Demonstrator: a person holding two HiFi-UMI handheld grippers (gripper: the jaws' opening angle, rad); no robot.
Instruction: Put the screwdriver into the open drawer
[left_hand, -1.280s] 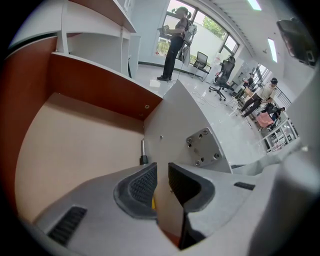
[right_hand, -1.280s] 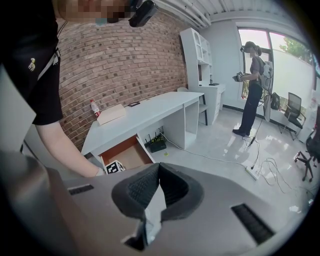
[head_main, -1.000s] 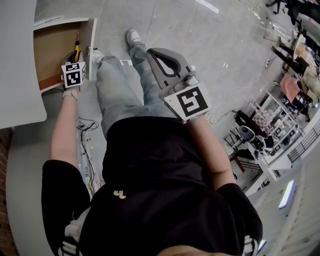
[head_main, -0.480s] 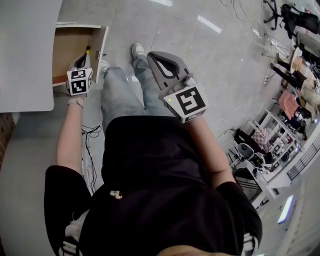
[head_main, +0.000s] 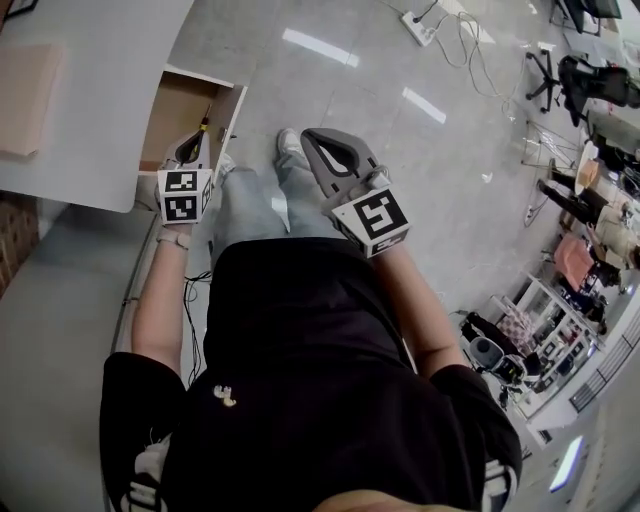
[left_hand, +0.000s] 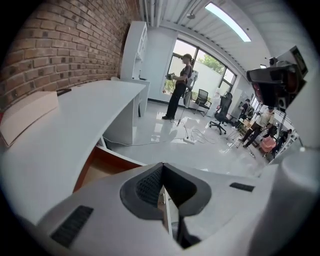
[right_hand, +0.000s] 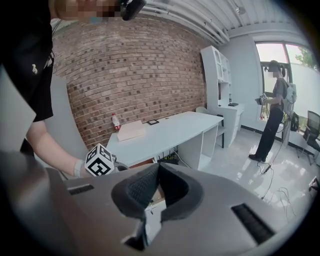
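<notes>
Under the white counter (head_main: 100, 120) the drawer (head_main: 172, 108) stands open. The screwdriver (head_main: 204, 124) shows over its brown floor, near the right wall. Just behind it is the left tool (head_main: 194, 148), jaws closed tip to tip with nothing seen clamped between them. The right tool (head_main: 312, 140), well apart to the right, is closed and empty.

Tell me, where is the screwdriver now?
Head view, upper left: the screwdriver sticks out of the left tongs, over the open drawer beside the white desk.
</notes>
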